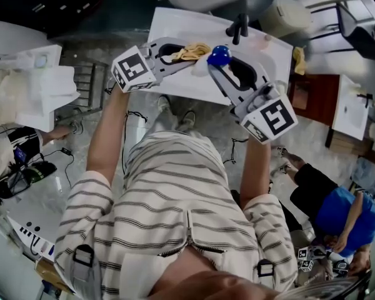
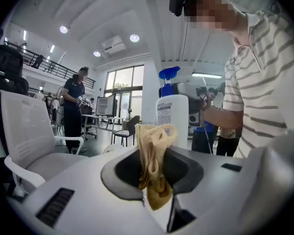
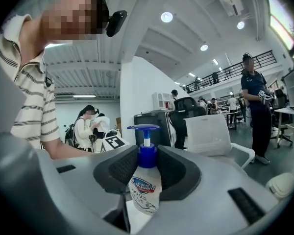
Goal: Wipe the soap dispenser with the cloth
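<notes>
- While it hangs in the air over the front of the white sink (image 1: 175,33), the soap dispenser (image 3: 146,190) is gripped by the right gripper (image 3: 146,155), whose jaws close on the neck just under the blue pump.
- Its white body hangs below those jaws, with the label turned towards that gripper's camera.
- Right beside it is the tan cloth (image 2: 154,165), bunched up and clenched in the left gripper (image 1: 186,54); a loose end droops behind the jaws.
- The cloth's top folds sit against the bottle's lower side, though I cannot tell whether they touch.
- From the left gripper view, the cloth hides the base of the bottle.
- A black faucet (image 1: 239,27) stands just behind both tools.
- A yellow rag (image 1: 299,60) lies at the sink's right corner.
- Further off are a white chair (image 2: 29,131), a person in dark clothes (image 2: 73,109) standing beyond it, and a person in blue (image 1: 337,214) low on the floor to the right.
</notes>
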Tool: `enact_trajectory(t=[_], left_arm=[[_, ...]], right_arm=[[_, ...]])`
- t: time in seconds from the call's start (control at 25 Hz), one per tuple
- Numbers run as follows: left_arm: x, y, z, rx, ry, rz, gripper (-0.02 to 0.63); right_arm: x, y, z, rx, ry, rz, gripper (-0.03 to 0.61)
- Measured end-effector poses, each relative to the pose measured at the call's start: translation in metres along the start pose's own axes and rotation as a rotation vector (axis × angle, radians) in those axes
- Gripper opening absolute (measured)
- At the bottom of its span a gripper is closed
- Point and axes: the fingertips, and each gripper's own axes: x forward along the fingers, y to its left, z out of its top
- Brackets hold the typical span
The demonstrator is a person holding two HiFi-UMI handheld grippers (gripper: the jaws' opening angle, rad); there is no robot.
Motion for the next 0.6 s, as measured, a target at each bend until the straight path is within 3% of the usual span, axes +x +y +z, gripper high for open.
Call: enact_trajectory(t=[0.6], left_arm=[[-0.009, -0.006, -0.018, -0.061, 0.023, 0.057, 0.092]], right_arm=[[-0.003, -0.009, -0.005, 0.019, -0.005, -0.05, 0.124]])
